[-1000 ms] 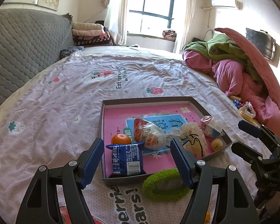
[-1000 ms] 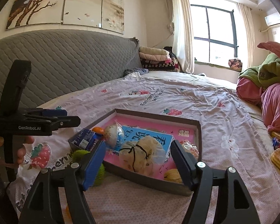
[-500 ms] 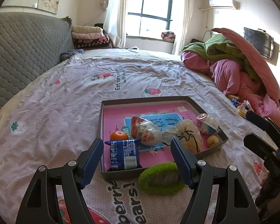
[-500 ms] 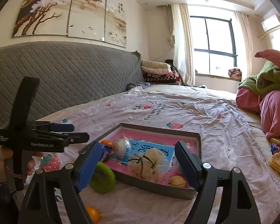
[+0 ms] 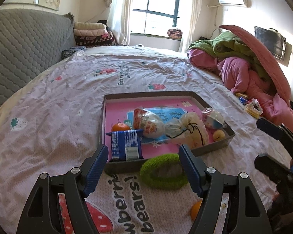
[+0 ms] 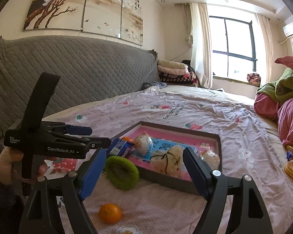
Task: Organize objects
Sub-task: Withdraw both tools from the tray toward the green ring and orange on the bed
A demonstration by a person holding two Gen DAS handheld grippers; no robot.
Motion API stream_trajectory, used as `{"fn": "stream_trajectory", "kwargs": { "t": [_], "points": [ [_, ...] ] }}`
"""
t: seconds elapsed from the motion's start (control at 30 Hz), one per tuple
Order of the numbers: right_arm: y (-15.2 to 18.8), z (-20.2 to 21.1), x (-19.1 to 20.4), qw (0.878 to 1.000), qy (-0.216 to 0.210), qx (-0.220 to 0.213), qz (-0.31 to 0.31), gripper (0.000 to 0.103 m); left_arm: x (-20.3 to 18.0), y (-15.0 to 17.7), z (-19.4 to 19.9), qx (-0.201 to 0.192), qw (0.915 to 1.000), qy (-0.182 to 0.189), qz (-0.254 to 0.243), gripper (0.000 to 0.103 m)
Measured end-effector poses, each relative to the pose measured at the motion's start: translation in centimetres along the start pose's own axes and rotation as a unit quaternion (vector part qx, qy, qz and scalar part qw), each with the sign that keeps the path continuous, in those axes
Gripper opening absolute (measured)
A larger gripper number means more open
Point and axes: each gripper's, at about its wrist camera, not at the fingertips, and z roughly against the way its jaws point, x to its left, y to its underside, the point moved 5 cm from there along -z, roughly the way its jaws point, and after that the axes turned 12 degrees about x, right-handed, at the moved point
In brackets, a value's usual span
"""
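Fuzzy lime-green yarn makes up the ring [image 5: 164, 172], an oval loop lying flat on the bed sheet [image 5: 48, 120] just outside the near wall of the tray [image 5: 125, 165], touching or nearly touching it. It looks light, soft and squashy; pinching one side of the loop through its hollow middle should hold better than squeezing the whole ring. A loose orange [image 6: 110, 213] sits on the sheet nearer the foot edge, round, smooth-skinned and likely to roll, so it wants a grip across its widest part.

Inside the shallow grey-walled cardboard tray with its pink printed floor lie a blue crinkly snack packet [image 5: 126, 145] at the near left corner, a second orange [image 5: 120, 127] behind it, a clear-wrapped bun [image 5: 149, 123], a pale tied plastic bag [image 5: 187, 130] and small wrapped sweets by the right wall.

The left gripper [image 5: 142, 163] hovers above the ring, jaws spread wide and empty. The right gripper [image 6: 142, 168] hangs over the tray's near wall, jaws likewise spread, holding nothing.
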Motion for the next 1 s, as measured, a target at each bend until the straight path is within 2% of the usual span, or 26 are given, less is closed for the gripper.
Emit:
{"fn": "stream_trajectory", "kwargs": {
  "t": [0.23,0.4,0.67,0.8,0.93,1.0],
  "points": [
    [1.5,-0.3,1.7,0.999,-0.040,0.029,-0.008,0.080,-0.2,0.8,0.0,0.007,1.0000,-0.002,-0.004,0.076],
    [2.5,-0.6,2.3,0.997,-0.052,0.047,-0.025,0.080,-0.2,1.5,0.1,0.011,0.9999,-0.002,0.000,0.076],
    [3.7,-1.0,2.3,0.995,-0.031,0.078,-0.054,0.080,0.1,2.6,0.3,0.021,0.9997,-0.009,0.004,0.076],
    [4.8,-1.3,3.5,0.992,-0.053,0.105,-0.038,0.080,0.1,3.1,0.1,0.028,0.9996,-0.007,0.004,0.076],
    [5.5,-1.4,4.2,0.987,-0.099,0.114,-0.047,0.080,0.3,3.3,-0.4,0.034,0.9994,-0.009,0.004,0.076],
    [5.7,-1.5,4.2,0.988,-0.098,0.112,-0.049,0.080,0.3,3.4,-0.5,0.035,0.9994,-0.008,0.004,0.076]
  ]
}}
